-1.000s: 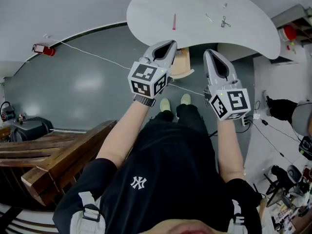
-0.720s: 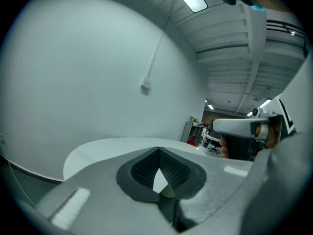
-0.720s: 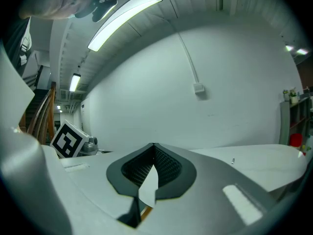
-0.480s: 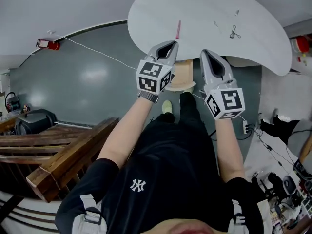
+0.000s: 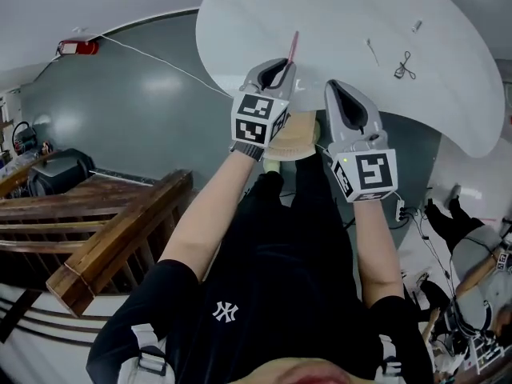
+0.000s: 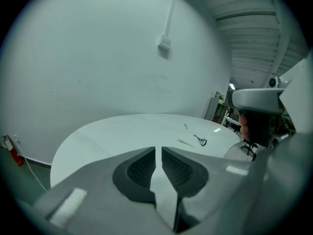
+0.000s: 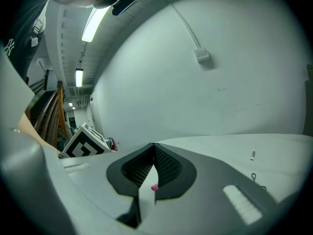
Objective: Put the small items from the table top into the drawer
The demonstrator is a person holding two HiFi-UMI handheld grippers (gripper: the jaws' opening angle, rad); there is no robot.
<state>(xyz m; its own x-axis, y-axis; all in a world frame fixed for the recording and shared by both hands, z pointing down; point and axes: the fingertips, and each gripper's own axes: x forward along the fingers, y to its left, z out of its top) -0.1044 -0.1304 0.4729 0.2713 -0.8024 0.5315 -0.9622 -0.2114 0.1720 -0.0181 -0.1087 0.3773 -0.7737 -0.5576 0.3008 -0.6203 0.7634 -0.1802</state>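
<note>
Head view: red pen (image 5: pixel 294 43) lies just beyond left gripper (image 5: pixel 279 63), fingers clenched empty; right gripper (image 5: pixel 339 86) likewise clenched.

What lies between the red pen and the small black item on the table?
One thin pale stick; otherwise bare table, in the head view.

A pen (image 5: pixel 294 45) lies on the table (image 5: pixel 336 14), left of what may be scissors (image 5: pixel 404 65), beyond the drawer (image 5: pixel 294 130).
</note>
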